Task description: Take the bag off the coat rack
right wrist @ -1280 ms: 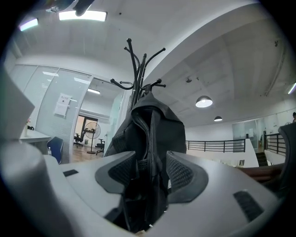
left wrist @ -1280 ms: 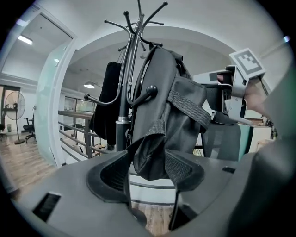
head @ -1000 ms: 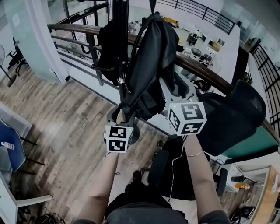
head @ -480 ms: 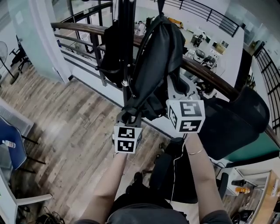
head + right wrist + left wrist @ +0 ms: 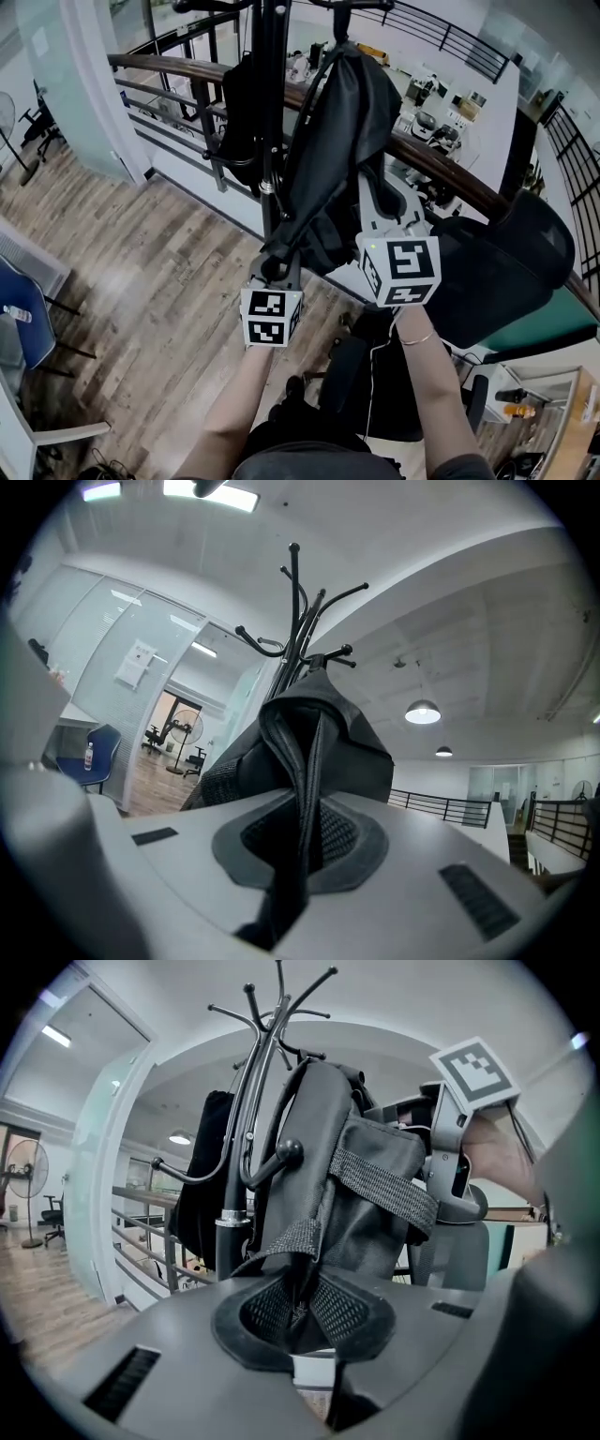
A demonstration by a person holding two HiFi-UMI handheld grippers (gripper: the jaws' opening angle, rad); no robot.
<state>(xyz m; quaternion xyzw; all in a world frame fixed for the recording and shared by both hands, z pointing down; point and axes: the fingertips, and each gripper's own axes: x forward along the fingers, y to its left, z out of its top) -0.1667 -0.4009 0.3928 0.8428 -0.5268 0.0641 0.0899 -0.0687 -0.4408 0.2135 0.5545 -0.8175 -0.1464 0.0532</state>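
A black bag [image 5: 339, 141] hangs from the top hooks of a black coat rack [image 5: 272, 112]. My left gripper [image 5: 279, 263] is at the bag's lower corner. Its jaws have just been closing and now pinch the bag's [image 5: 352, 1194] webbing edge, as the left gripper [image 5: 302, 1309] view shows. My right gripper [image 5: 367, 192] sits higher on the bag's right side. Its jaws have also just been closing, and in the right gripper [image 5: 305, 838] view they clamp a fold of the bag [image 5: 314, 752]. The rack's prongs [image 5: 300, 602] rise above it.
A second dark item [image 5: 239, 103] hangs on the rack's far side. Behind the rack a wood-topped railing [image 5: 450, 178] curves over a lower floor. A black office chair [image 5: 497, 262] stands to the right, and a blue chair [image 5: 19, 319] is at the left edge of the wooden floor [image 5: 159, 281].
Both grippers' jaws have closed onto the bag: the left on its lower corner, the right on a fold at its side. Neither hand has shifted much.
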